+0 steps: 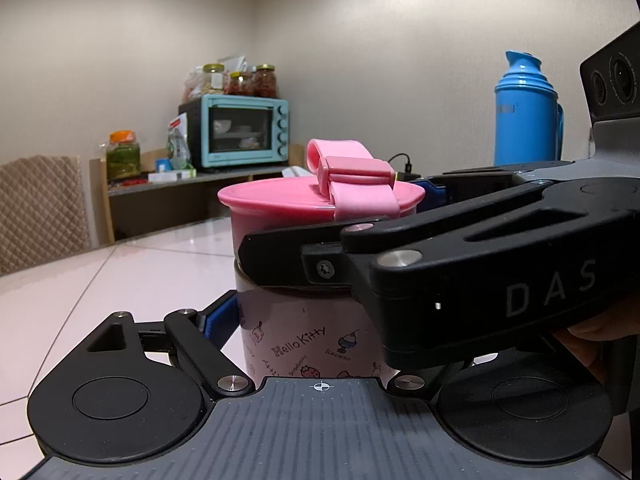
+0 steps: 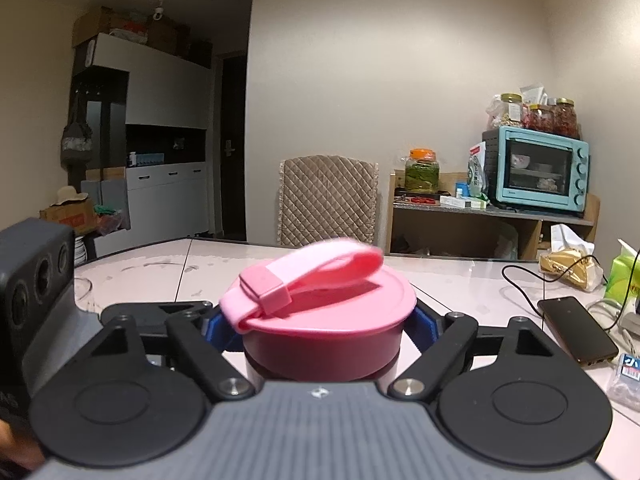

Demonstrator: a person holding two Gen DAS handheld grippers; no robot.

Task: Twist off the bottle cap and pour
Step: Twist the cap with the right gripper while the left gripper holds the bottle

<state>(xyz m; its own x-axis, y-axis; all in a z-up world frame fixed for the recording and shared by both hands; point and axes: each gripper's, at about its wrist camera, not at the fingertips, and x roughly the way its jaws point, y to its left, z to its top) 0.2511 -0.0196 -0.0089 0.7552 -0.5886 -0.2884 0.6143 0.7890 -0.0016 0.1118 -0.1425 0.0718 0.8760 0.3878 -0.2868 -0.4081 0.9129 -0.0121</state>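
Observation:
A pink Hello Kitty bottle (image 1: 304,340) stands upright on the white table, with a wide pink cap (image 1: 280,200) and a pink strap loop (image 1: 348,172) on top. My left gripper (image 1: 316,320) is shut on the bottle's body just below the cap. My right gripper (image 2: 322,326) comes in from the right, above the left one, and is shut on the cap (image 2: 332,320); its blue pads (image 2: 426,322) press the cap's sides. In the left wrist view the right gripper's body (image 1: 480,264) hides the bottle's right side.
A blue thermos (image 1: 526,116) stands behind on the right. A black phone (image 2: 576,328) with a cable, a tissue pack (image 2: 624,276) and a bag lie on the table's right side. A quilted chair (image 2: 328,200) and a shelf with a teal oven (image 2: 540,168) stand beyond.

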